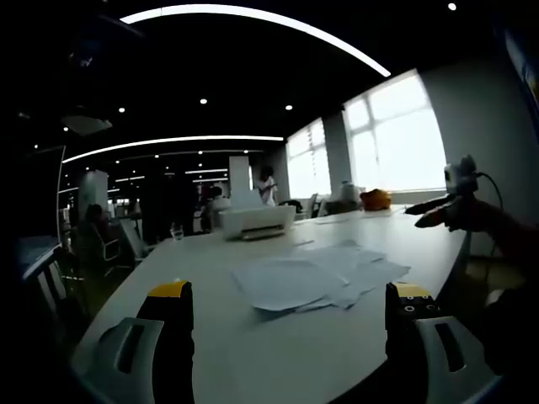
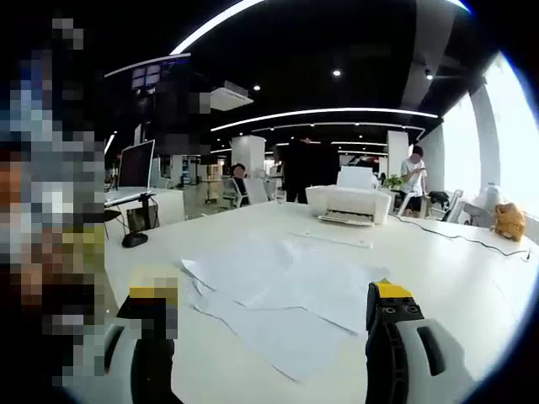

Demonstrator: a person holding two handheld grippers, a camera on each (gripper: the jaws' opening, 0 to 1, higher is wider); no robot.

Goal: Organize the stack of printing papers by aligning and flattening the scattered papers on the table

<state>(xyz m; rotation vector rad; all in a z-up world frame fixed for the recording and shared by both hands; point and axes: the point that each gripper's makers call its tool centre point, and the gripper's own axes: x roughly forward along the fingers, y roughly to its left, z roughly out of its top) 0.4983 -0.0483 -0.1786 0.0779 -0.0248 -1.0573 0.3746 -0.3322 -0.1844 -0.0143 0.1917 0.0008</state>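
Several white sheets of printing paper (image 1: 316,278) lie fanned out and overlapping on the white table (image 1: 194,269), not squared up. My left gripper (image 1: 290,290) is open, its yellow-tipped jaws wide apart and short of the sheets, holding nothing. In the right gripper view the same loose papers (image 2: 278,286) spread across the table (image 2: 455,278) just ahead of my right gripper (image 2: 272,293), which is open and holds nothing. The right gripper (image 1: 455,206) also comes into the left gripper view at the far right, held above the table edge.
A white printer (image 1: 257,220) (image 2: 349,204) stands behind the papers, with a cable (image 2: 472,240) trailing across the table. A glass (image 1: 176,231), an orange object (image 1: 376,199) (image 2: 508,220) and a monitor (image 2: 135,164) stand farther off. People stand in the background.
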